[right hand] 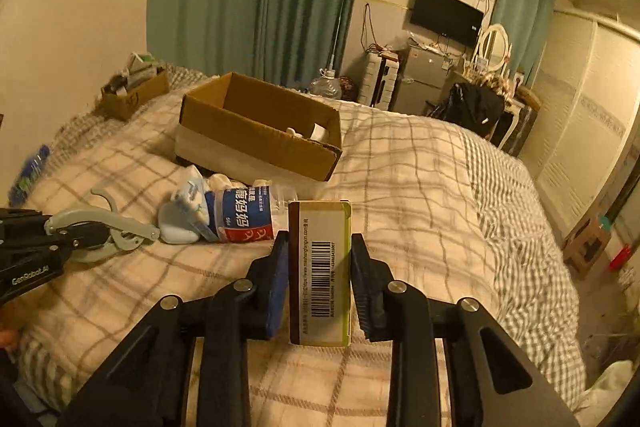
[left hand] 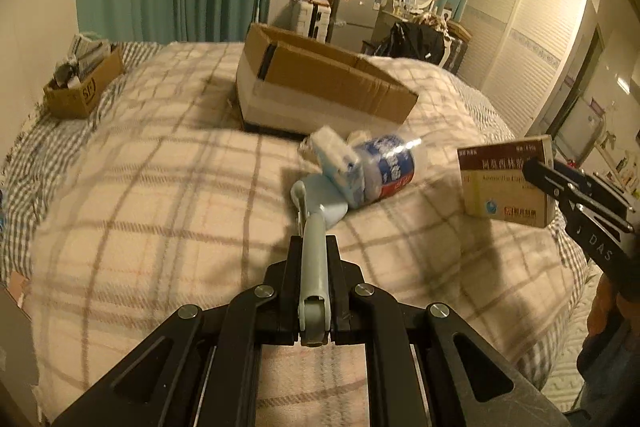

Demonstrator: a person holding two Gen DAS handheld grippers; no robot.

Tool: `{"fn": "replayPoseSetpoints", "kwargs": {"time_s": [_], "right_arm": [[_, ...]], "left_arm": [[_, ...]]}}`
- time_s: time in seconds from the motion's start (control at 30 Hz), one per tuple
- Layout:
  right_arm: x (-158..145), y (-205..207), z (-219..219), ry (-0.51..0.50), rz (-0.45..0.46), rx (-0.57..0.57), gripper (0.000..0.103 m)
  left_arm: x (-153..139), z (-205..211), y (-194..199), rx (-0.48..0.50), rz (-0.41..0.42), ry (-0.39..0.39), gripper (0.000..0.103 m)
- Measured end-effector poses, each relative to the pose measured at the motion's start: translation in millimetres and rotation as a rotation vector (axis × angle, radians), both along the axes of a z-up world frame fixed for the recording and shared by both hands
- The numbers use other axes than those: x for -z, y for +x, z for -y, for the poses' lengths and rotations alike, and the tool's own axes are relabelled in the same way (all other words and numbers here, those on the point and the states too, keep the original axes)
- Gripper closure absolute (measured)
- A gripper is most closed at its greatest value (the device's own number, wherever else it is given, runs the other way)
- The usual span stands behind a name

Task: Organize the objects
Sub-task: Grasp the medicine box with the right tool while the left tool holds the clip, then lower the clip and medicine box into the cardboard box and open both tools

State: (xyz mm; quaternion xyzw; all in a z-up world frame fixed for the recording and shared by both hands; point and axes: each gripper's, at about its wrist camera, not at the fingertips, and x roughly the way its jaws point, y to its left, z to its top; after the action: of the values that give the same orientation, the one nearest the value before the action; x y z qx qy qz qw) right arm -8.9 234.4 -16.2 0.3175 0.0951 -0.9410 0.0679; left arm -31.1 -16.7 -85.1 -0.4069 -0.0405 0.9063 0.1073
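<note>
Left wrist view: the left gripper (left hand: 314, 251) is clamped on a pale blue plastic tool (left hand: 316, 211) over the plaid blanket (left hand: 160, 211). Just ahead lie a tissue pack (left hand: 340, 163) and a water bottle (left hand: 386, 167) — the open cardboard box (left hand: 320, 83) sits behind.

Right wrist view: the right gripper (right hand: 319, 255) grips a medicine box (right hand: 320, 271) — held above the blanket's near edge.
</note>
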Motion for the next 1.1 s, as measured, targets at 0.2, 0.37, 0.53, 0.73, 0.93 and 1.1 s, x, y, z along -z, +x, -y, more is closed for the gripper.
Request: {"fn": "replayPoseSetpoints", "kwargs": {"time_s": [0.2, 0.37, 0.53, 0.73, 0.93, 1.1], "right_arm": [[-18, 5, -9, -0.066, -0.023, -0.034, 0.076], [-42, 1, -6, -0.093, -0.073, -0.077, 0.076], [-74, -27, 10, -0.081, -0.147, -0.138, 0.076], [-112, -89, 30, -0.116, -0.203, -0.187, 0.076], [-124, -164, 45, -0.142, -0.207, -0.177, 0.076], [-113, -222, 56, -0.174, -0.170, -0.165, 0.076]], "left_arm": [[-31, -1, -3, 0.005, -0.072, 0.009, 0.094], [-63, -5, -18, 0.019, -0.144, 0.013, 0.094], [-100, -7, -50, 0.015, -0.236, 0.007, 0.094], [-137, -11, -113, -0.011, -0.300, -0.007, 0.094], [-137, -19, -186, -0.031, -0.281, -0.044, 0.094], [-113, -27, -235, -0.036, -0.243, -0.093, 0.094]]}}
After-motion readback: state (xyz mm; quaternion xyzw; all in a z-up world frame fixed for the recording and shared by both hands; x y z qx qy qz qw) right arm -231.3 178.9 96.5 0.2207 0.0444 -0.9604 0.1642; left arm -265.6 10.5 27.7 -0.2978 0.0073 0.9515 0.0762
